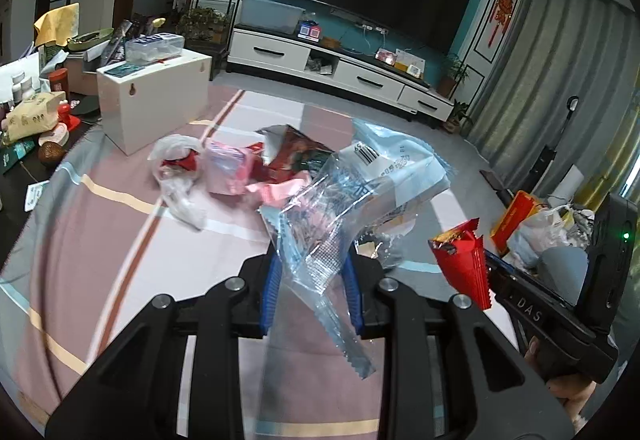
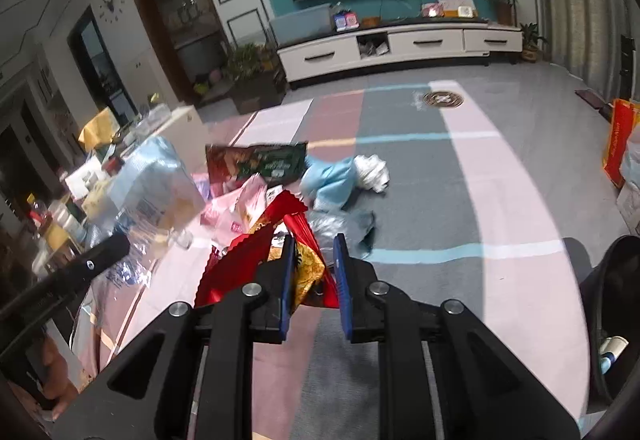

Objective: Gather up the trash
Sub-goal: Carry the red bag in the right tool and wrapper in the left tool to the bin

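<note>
Both claws clamped: left claw (image 1: 310, 280) on clear blue wrapper (image 1: 352, 195), right claw (image 2: 312, 272) on red wrapper (image 2: 256, 252); thin slippery film, I risk dropping either

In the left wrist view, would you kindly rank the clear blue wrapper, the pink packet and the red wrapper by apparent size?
1. Clear blue wrapper, largest, though it hangs nearest the camera in the left gripper.
2. Pink packet and red wrapper in the right gripper look alike; unranked.

Both wrist views downward, close — shared wrapper pile (image 1: 256, 167)
</note>
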A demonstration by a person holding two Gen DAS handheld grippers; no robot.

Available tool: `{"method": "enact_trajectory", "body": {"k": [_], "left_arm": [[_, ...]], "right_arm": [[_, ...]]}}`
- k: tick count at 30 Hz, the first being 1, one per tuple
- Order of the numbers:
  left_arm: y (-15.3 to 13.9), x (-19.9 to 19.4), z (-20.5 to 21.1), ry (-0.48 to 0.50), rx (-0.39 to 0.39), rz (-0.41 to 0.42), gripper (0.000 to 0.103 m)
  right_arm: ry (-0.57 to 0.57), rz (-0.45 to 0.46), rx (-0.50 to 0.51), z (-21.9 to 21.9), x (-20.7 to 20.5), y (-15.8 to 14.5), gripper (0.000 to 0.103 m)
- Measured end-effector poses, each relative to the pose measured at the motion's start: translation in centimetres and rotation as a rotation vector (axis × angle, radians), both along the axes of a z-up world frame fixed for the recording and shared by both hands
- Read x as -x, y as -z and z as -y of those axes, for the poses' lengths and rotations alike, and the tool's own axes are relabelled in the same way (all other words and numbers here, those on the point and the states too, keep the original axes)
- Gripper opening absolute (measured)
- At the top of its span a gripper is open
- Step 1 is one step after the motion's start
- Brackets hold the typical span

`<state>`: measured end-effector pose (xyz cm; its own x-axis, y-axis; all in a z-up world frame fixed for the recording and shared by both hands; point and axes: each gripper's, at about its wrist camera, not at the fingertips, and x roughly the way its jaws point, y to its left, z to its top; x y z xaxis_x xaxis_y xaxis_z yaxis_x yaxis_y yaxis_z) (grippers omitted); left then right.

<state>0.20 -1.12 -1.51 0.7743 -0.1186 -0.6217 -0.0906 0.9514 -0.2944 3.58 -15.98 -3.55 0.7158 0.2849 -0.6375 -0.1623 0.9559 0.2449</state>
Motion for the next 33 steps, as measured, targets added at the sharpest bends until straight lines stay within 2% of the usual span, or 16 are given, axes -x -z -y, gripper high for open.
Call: {"method": "enact_trajectory", "body": {"k": [4,14,26,33], "left_arm": [[-0.5,0.5,1.7,0.016,0.027,0.007,0.029],[-1.7,1.2,8.1,0.129,0.008,0.021,0.029],[-1.4,1.4,15.9,0.28,-0.033,0.014,0.029],[-1.2,0.7,19.2,0.363,-0.005,0.018,0.029]], "right_arm": [[0.044,0.038,-0.029,2.0,0.9,-1.4,0.02],[0.184,0.157,-0.052,7.6,4.3,-4.6,0.02],[0.389,0.191,-0.101,14.9,7.1,-4.7,0.02],[0.561,0.191,-0.135,20.2,9.2,-3.7,0.021]]}}
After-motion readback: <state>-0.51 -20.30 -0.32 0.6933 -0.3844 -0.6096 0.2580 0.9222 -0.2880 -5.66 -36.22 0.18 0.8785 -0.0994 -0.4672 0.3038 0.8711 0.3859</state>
